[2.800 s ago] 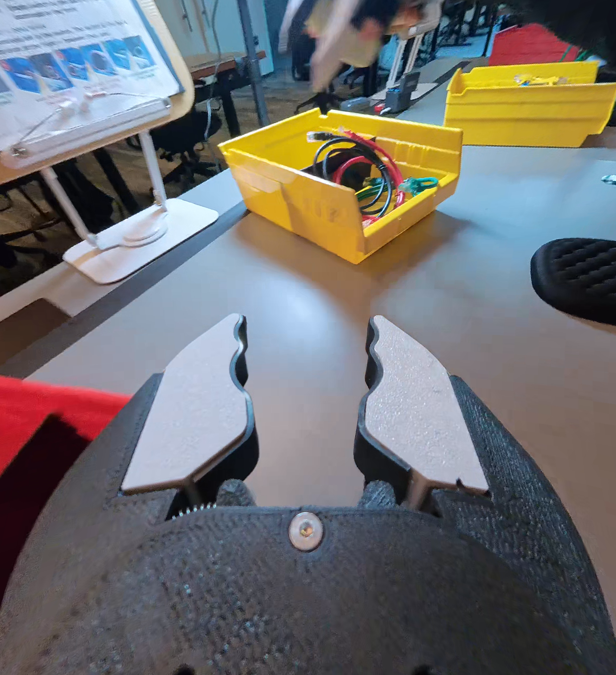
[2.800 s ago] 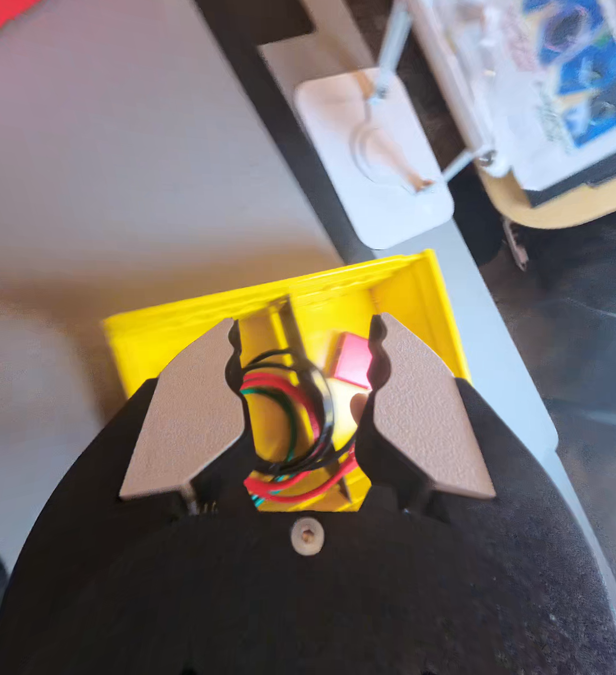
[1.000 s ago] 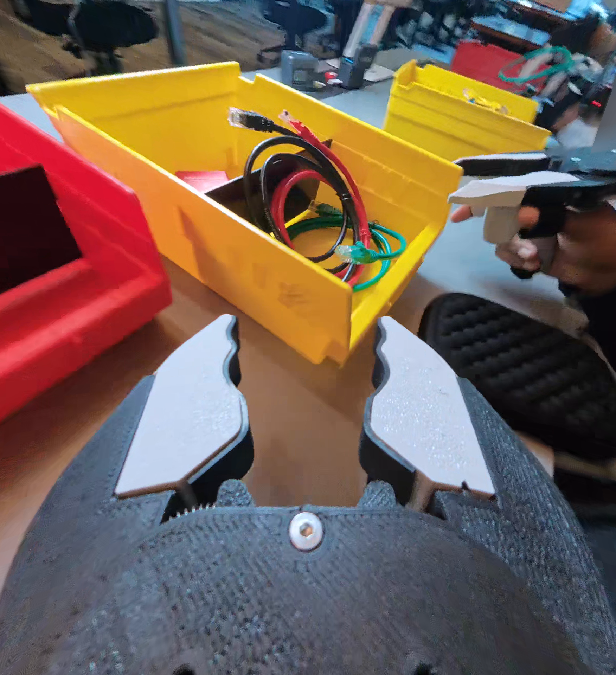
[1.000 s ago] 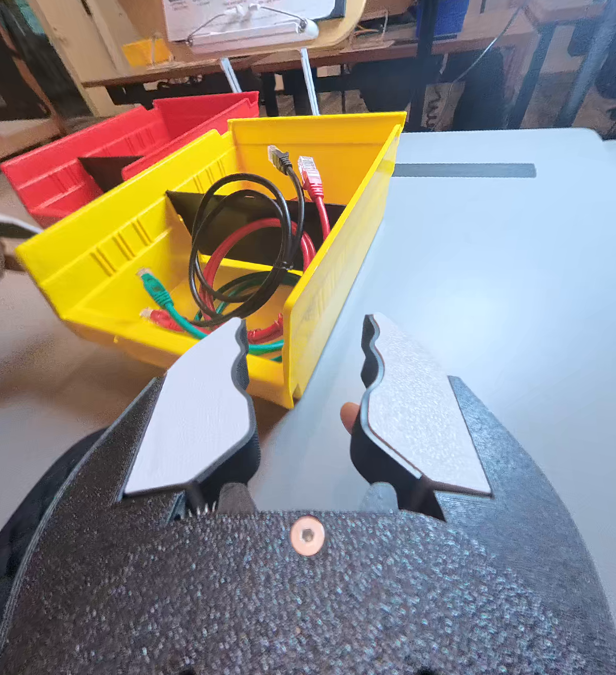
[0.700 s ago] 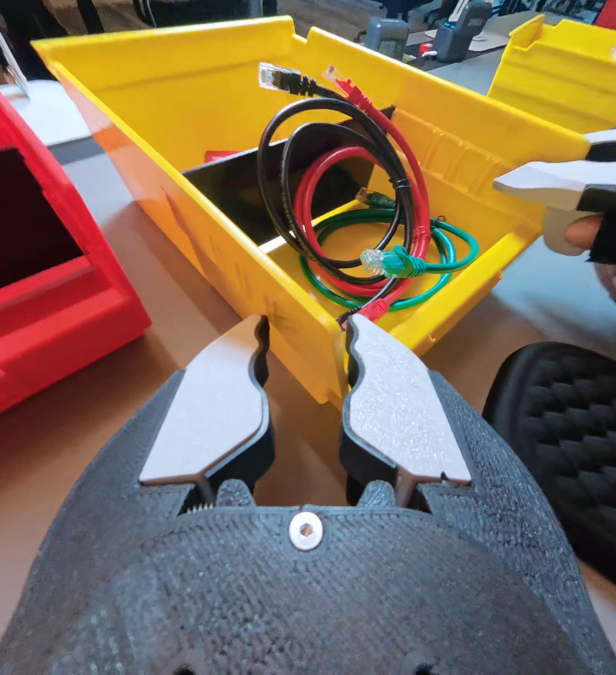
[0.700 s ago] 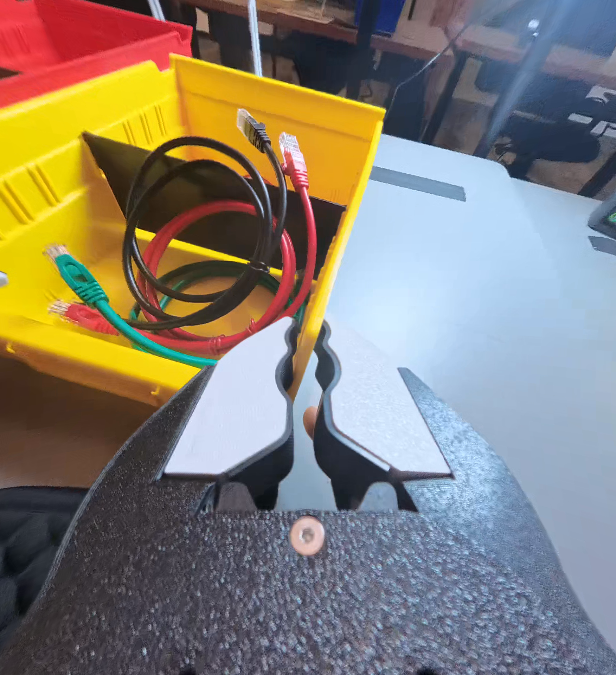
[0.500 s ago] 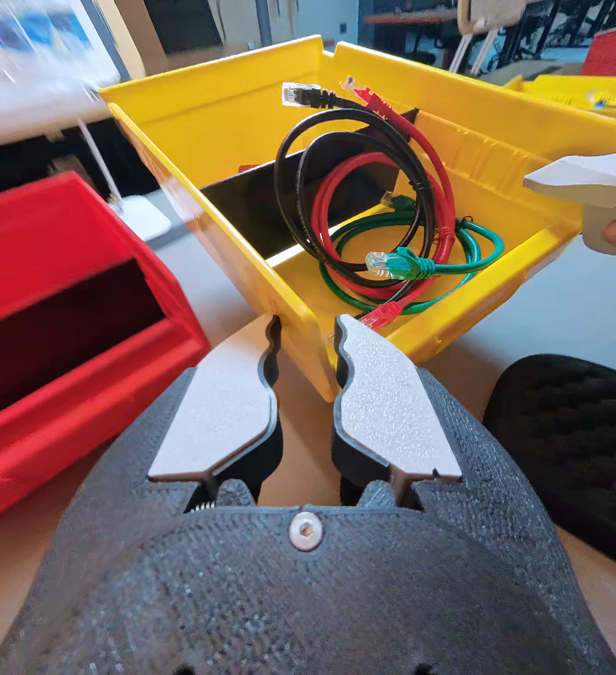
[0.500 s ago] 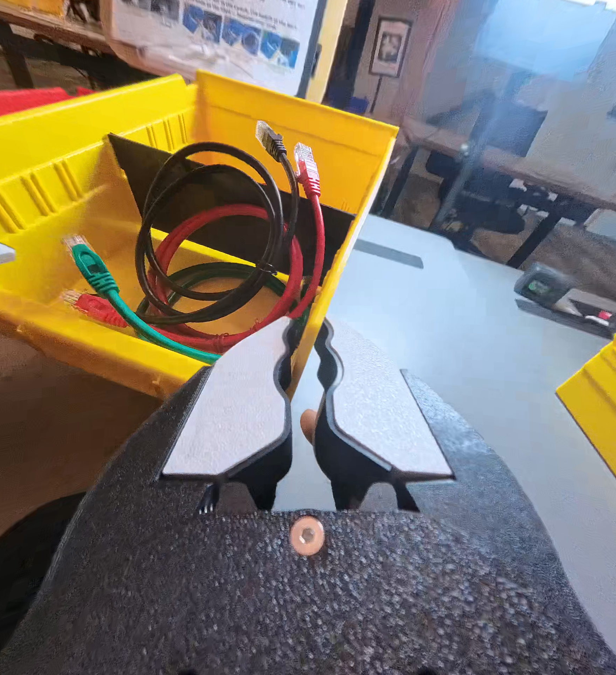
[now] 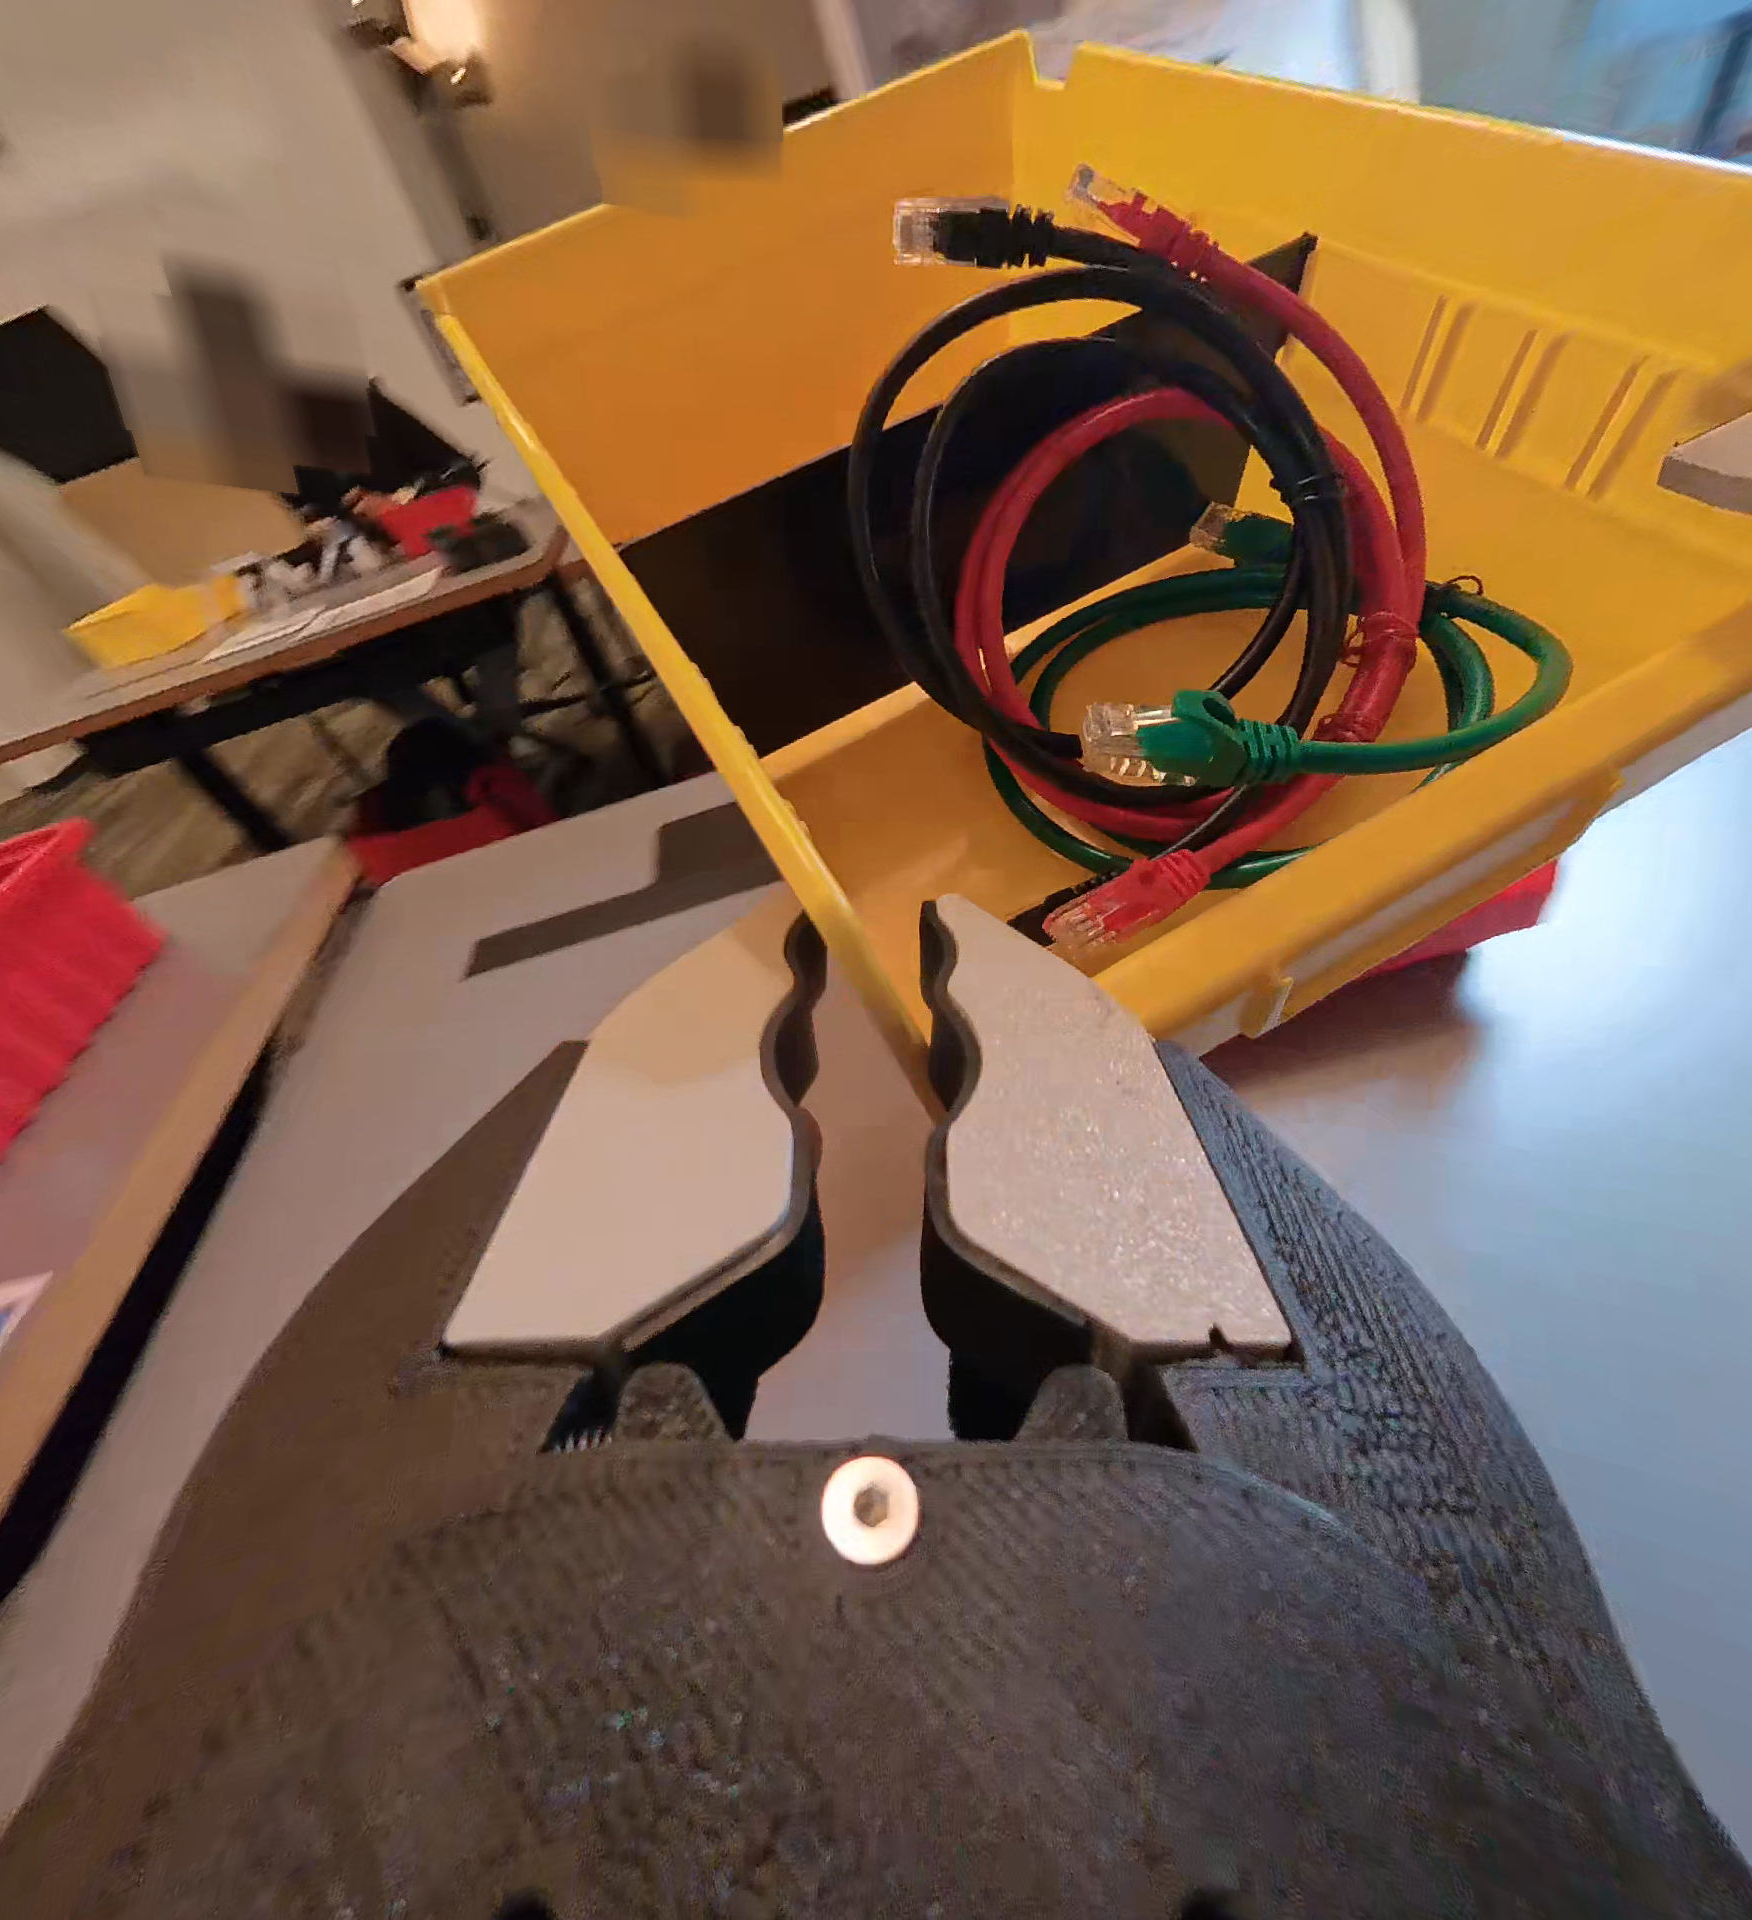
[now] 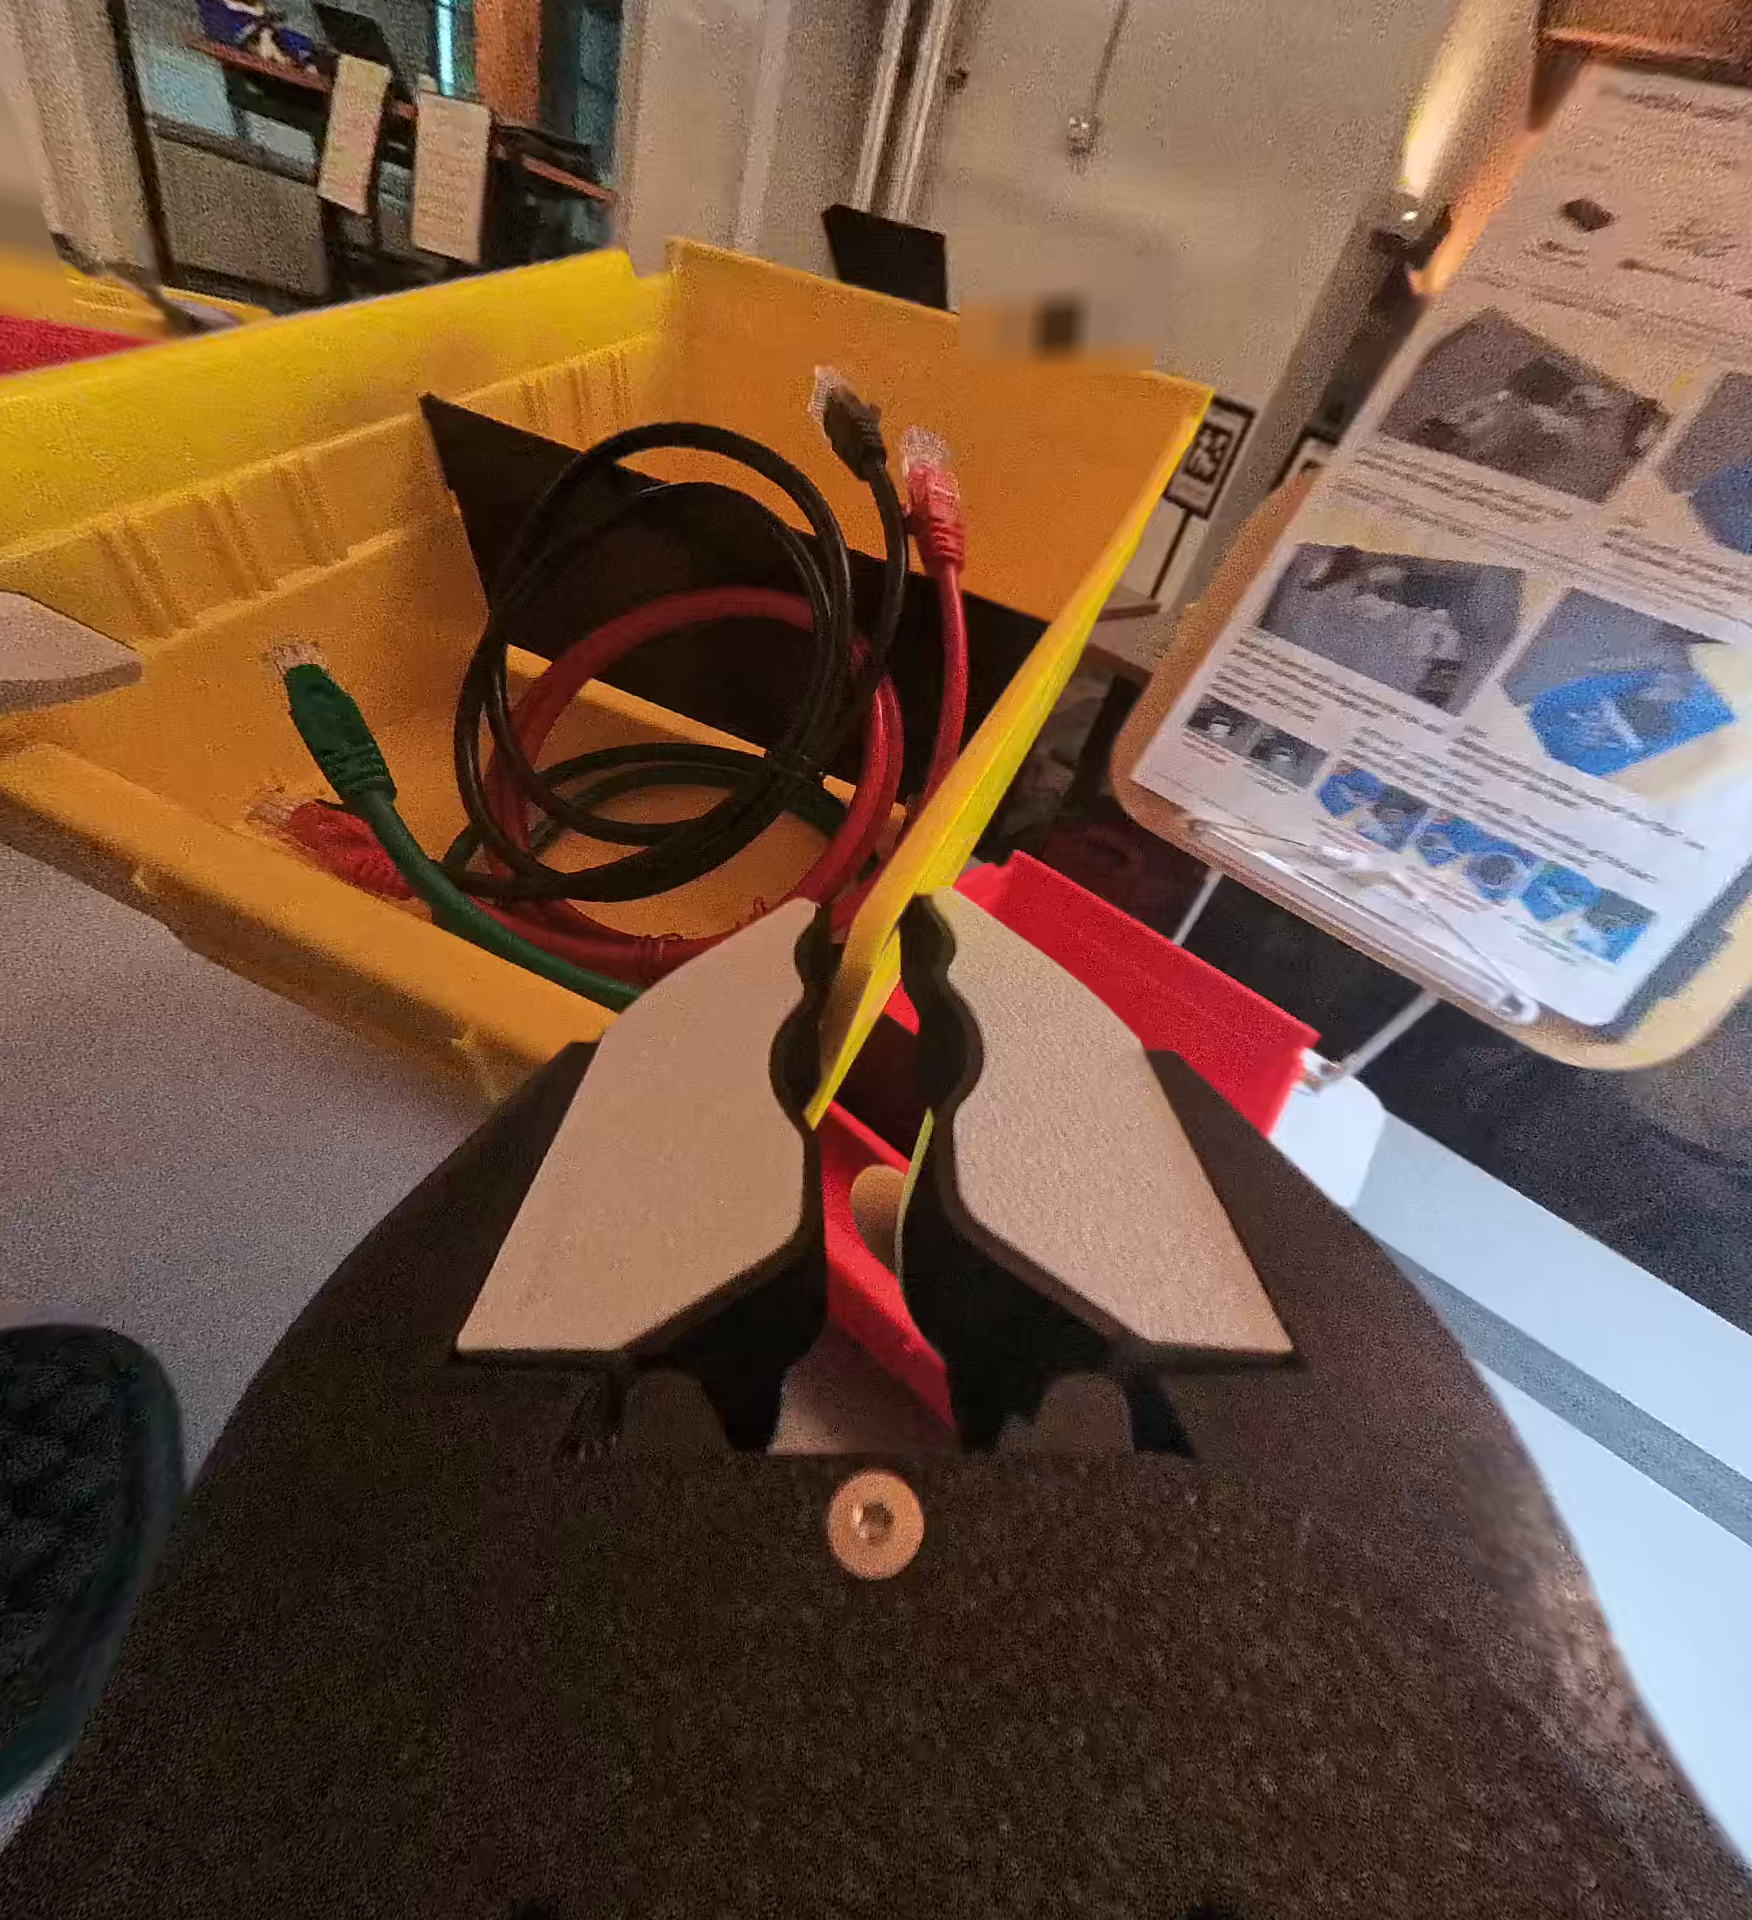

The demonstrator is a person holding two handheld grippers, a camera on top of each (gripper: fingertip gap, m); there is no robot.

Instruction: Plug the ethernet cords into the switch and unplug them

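The left gripper is clamped on one side wall of the yellow bin; the right gripper is clamped on the opposite wall. The bin is seen tilted, clear of the table. Three coiled ethernet cords are contained inside: one black cord, one red cord, one green cord. A red bin is visible beneath, a document stand beyond.
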